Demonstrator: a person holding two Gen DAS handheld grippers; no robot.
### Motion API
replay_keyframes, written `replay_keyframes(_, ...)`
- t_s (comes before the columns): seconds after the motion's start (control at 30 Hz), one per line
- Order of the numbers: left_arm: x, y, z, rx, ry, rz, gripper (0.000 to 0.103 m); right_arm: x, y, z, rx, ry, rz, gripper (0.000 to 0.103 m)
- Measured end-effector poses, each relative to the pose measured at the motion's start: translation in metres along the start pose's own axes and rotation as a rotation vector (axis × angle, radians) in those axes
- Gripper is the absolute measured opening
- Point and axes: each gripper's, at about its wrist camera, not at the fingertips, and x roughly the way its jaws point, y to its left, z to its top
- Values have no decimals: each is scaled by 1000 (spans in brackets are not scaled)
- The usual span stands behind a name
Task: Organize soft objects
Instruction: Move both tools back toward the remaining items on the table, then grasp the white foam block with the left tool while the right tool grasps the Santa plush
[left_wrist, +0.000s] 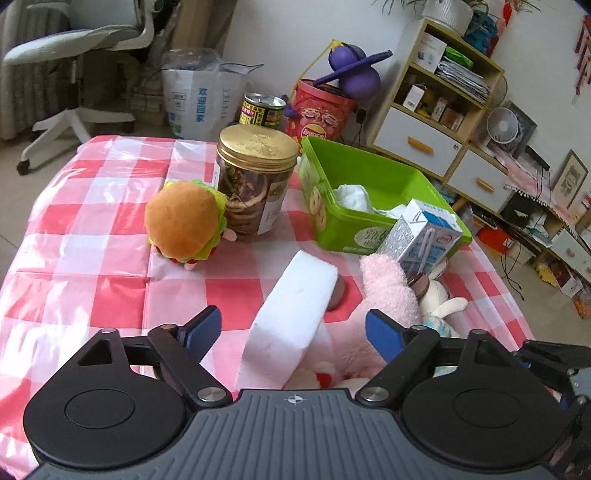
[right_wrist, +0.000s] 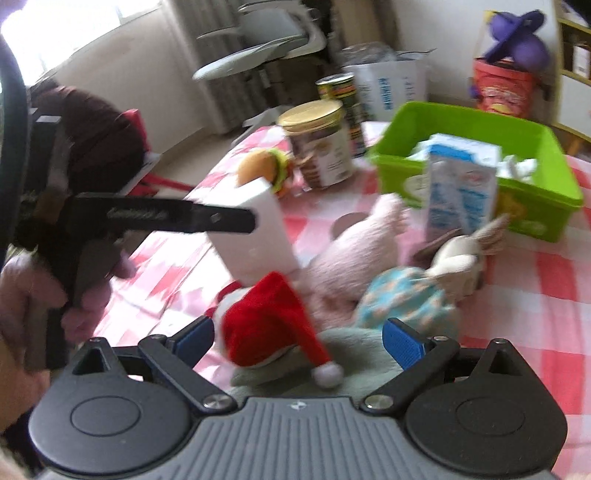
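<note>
Pink checked tablecloth (left_wrist: 92, 229) held a green bin (left_wrist: 369, 177); both grippers, left (left_wrist: 291, 328) and right (right_wrist: 297, 338), gaped wide above a white sponge (left_wrist: 291, 314) and plush toys (right_wrist: 369, 247).

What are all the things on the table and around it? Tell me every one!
Burger plush: 1, orange and green, left of the jar.
Jar: 1, gold lid, middle of the table.
Green bin: 1, back right, white crumpled stuff inside.
Milk carton: 1, blue and white, tilted in front of the bin.
White foam block: 1, between the left tool's fingers.
Pink plush: 1, right of the block.
Bunny doll: 1, cream with blue dress, lying by the carton.
Santa hat: 1, red, on a plush near the right tool.
Tin can: 1, behind the jar.
Tablecloth: 1, pink checks.
Left tool: open.
Right tool: open.
</note>
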Motion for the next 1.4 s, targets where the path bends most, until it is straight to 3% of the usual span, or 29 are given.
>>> replay_keyframes(0.13, 3, 4, 0, -15, 9, -1, 64, 15, 18, -4, -60, 5, 2, 75)
replay_keyframes(0.27, 4, 2, 3, -14, -1, -3, 58, 25, 34, -4, -105, -3, 13, 70)
replay_keyframes(0.43, 7, -1, 3, -18, 12, 1, 43, 36, 39, -3, -106, 16, -35, 50)
replay_keyframes(0.53, 6, -3, 2, -9, 7, 10, 42, 40, 37, -3, -77, 25, -52, 38)
replay_keyframes(0.73, 1, -1, 5, -48, -7, 5, 41, 41, 38, -1, -68, 32, -36, 26)
replay_keyframes(1.03, -5, 1, 11, -79, -27, 16, 41, 25, 23, 10, 72, 16, 16, 23)
replay_keyframes(1.4, -18, -3, 18, -123, -84, 14, 40, -21, -5, 25, 242, -130, 44, 23)
